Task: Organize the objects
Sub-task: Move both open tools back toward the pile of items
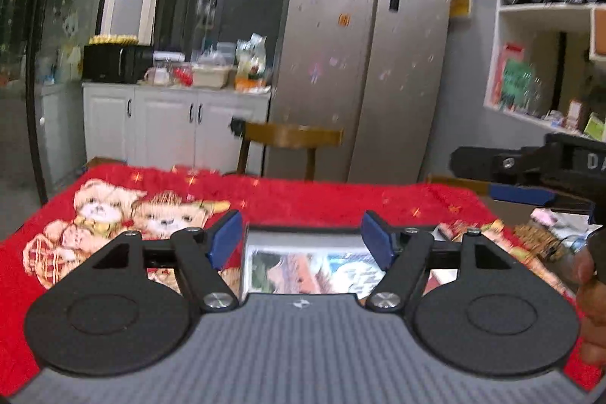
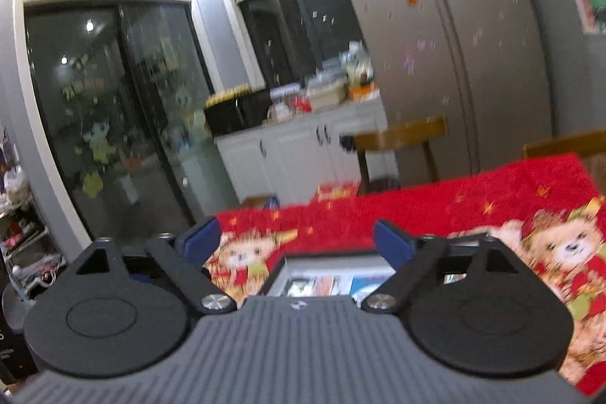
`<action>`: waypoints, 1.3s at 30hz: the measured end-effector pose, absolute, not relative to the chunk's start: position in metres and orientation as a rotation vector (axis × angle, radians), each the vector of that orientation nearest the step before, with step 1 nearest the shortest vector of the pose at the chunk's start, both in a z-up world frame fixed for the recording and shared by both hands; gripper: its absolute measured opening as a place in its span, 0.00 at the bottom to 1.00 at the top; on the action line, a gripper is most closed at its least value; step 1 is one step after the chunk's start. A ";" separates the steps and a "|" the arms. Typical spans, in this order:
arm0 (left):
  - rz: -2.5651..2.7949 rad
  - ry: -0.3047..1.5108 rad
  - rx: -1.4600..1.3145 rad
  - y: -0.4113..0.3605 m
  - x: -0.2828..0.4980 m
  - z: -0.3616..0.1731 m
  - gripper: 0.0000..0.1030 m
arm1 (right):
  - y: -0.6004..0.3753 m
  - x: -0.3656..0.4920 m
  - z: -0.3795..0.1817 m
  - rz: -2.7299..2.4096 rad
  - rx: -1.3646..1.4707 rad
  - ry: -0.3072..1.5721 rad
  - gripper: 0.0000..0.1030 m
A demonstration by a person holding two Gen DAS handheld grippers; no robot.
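Note:
A table with a red cloth (image 1: 310,199) printed with teddy bears fills the foreground in both views. My left gripper (image 1: 303,239) is open above a flat picture book or box (image 1: 314,267) that lies on the cloth between its blue pads. My right gripper (image 2: 299,241) is open too, hovering over the same kind of flat printed item (image 2: 329,275) on the red cloth (image 2: 454,199). The right gripper also shows in the left wrist view (image 1: 522,184) at the right edge, with a hand below it.
A wooden chair (image 1: 291,139) stands behind the table, before a silver fridge (image 1: 363,63). White cabinets (image 1: 174,116) carry a cluttered counter. Shelves (image 1: 549,44) stand at right. Loose printed items (image 1: 545,233) lie at the table's right end. Glass doors (image 2: 113,108) stand at left.

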State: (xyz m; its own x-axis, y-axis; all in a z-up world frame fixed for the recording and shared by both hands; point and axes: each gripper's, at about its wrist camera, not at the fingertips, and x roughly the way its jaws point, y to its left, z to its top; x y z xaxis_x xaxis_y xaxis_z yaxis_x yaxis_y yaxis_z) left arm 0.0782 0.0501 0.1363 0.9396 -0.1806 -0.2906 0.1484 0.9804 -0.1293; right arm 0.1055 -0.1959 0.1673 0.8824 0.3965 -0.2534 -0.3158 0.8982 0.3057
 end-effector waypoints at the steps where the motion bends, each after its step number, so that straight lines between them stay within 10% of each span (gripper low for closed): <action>1: -0.178 0.294 -0.111 0.050 0.073 0.141 0.73 | -0.199 0.098 0.172 0.377 0.263 0.295 0.96; 21: -0.253 0.121 -0.115 0.037 -0.035 0.201 0.77 | -0.225 -0.004 0.183 0.214 0.220 -0.016 1.00; 39: -0.239 0.357 0.012 0.028 -0.021 0.051 0.78 | -0.204 0.011 0.062 0.155 0.335 0.273 1.00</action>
State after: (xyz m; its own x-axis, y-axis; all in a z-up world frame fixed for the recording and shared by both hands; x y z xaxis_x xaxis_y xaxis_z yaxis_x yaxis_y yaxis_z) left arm -0.0215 0.0279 0.0508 0.9089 -0.2300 -0.3478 0.2343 0.9717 -0.0302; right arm 0.0106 -0.2038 0.0616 0.9515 0.1946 -0.2384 -0.1045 0.9330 0.3444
